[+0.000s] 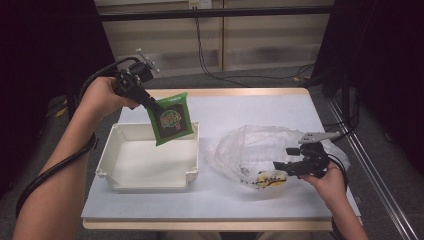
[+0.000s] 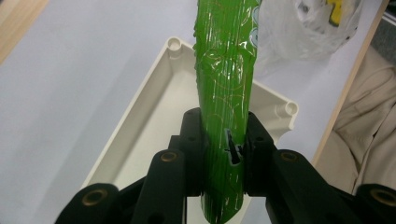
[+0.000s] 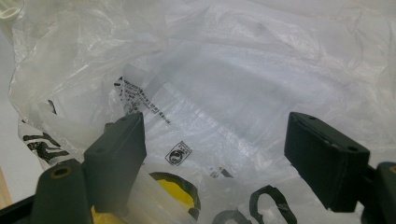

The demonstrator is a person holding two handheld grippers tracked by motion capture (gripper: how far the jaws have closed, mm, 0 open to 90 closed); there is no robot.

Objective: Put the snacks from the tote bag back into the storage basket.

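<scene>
High view: the left gripper holds a green packet above the far part of a white tray, packet hanging tilted, not touching the tray. Left gripper view: both jaws are clamped on the flat sides of the green packet, with the white tray below it on the table. High view: the right gripper sits at the near edge of a clear plastic bag, well apart from the tray. Right gripper view: its jaws stand apart, with one jaw behind a fold of the plastic bag; a yellow print shows on the film.
</scene>
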